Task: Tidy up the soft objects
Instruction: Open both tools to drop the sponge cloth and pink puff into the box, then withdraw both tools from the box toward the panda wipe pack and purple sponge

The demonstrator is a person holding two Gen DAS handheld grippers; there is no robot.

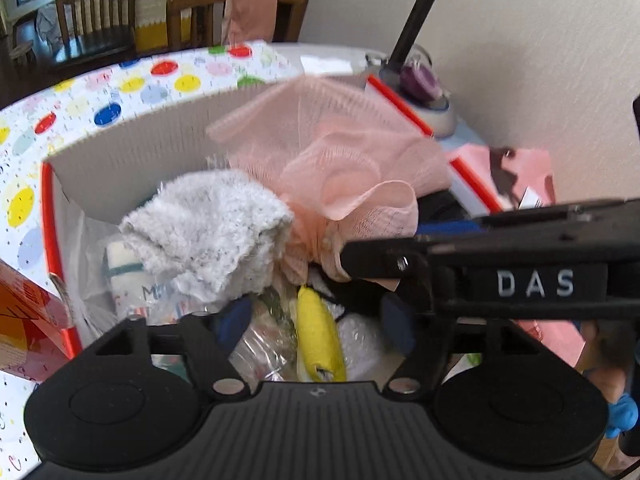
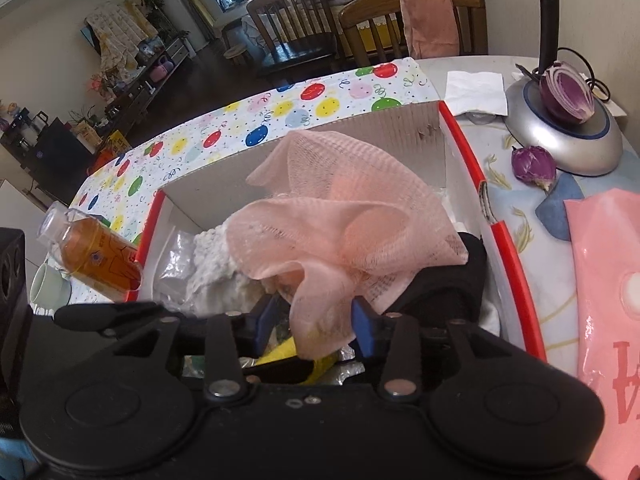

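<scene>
While heaped this high in the box point(image 2: 510, 236), could spill. At left, leaning bottle point(image 2: 96, 256) ready to tip if nudged by the left tongs point(image 1: 316, 324). Grey fluffy cloth point(image 1: 208, 224) loose on top. Pink mesh puff point(image 2: 340, 216) springy, likely to snag a pad and lift out on withdrawal. Left tongs spread wide, nothing between, cloth just beyond, far left. Right tongs point(image 2: 313, 324) parted, seemingly released, a mesh fold hanging between the pads, bulk just beyond, far side.
</scene>
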